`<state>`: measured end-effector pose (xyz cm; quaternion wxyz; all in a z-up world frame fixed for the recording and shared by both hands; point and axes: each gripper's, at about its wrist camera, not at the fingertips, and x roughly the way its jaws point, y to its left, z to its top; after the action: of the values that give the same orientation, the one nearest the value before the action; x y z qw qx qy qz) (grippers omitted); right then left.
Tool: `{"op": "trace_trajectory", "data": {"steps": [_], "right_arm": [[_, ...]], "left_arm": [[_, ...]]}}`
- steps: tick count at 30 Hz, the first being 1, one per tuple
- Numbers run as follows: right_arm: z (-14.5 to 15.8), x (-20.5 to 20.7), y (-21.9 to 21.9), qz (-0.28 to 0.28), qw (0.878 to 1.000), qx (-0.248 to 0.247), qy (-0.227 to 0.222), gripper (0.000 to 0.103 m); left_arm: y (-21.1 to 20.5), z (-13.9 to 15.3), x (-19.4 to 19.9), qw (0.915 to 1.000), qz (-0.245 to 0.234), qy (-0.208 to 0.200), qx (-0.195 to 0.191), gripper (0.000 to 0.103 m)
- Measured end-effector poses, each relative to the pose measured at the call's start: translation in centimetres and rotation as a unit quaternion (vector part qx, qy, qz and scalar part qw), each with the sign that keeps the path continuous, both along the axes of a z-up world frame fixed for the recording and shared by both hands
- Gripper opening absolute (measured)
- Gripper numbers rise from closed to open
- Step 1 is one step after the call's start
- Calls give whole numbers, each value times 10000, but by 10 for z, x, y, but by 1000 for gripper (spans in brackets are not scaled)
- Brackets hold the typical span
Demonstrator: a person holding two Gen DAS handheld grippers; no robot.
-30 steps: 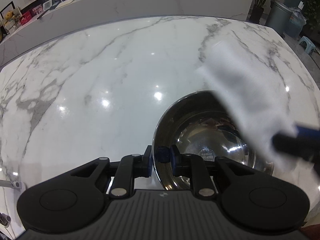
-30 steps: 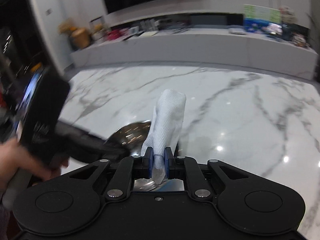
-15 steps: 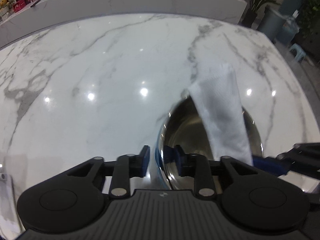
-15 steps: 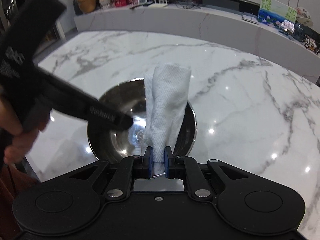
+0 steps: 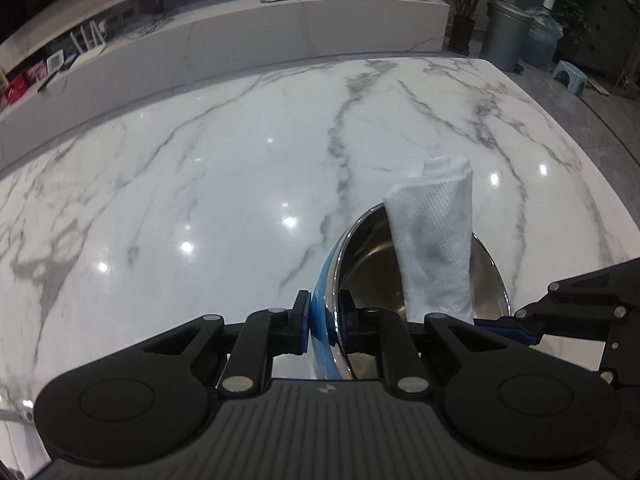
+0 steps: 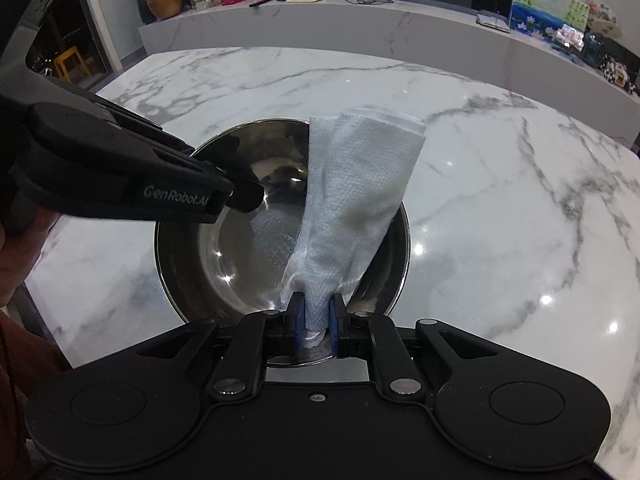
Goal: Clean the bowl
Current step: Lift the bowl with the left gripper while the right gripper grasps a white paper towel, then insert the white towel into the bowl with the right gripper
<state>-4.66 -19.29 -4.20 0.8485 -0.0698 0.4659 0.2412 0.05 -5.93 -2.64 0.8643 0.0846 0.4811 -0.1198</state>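
The steel bowl point(image 6: 280, 236) sits on the marble table point(image 6: 500, 208), near its edge, and the wiping itself looks about to begin rather than done. Both tools for the job are in place: the left gripper point(image 5: 325, 316) is clamped on the bowl's near rim, one pad outside the wall and one inside, which steadies it; the right gripper point(image 6: 316, 316) is closed tight on the bottom end of a folded white paper towel point(image 6: 352, 200). In the right wrist view the towel stands up from the jaws and leans across the bowl's right half, its free end above the far rim. Whether it touches the metal yet I cannot tell. The inside shines and I see no obvious dirt, though reflections hide much of it. What is left, as I judge it, is the whole scrub: press the towel into the basin and sweep it round the wall and the bottom.

Both grippers point steeply down at the table. The left comes in from the bowl's left side, a hand point(image 6: 16, 256) showing behind it; the right sits over the near rim, aimed into the bowl
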Motion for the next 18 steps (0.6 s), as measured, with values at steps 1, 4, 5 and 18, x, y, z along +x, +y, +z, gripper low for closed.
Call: {"op": "trace_trajectory", "data": {"steps": [1,4,5,18], "right_arm": [[2,0,0,-6,10000,-22,-21,13],[7,-3,0,42,9999,-43,-119,14],[8,-4,-1,45,9999,-56,-135,15],[36,-4,8,252,9983,-157,-501,40]], "left_arm": [[0,0,0,10000,-3,8,-7,12],[2,-2,0,10000,-11,54,-51,13],[4,-3,1,9999,-9,78,-76,13],[17,-8,2,9994,28,266,-220,14]]}}
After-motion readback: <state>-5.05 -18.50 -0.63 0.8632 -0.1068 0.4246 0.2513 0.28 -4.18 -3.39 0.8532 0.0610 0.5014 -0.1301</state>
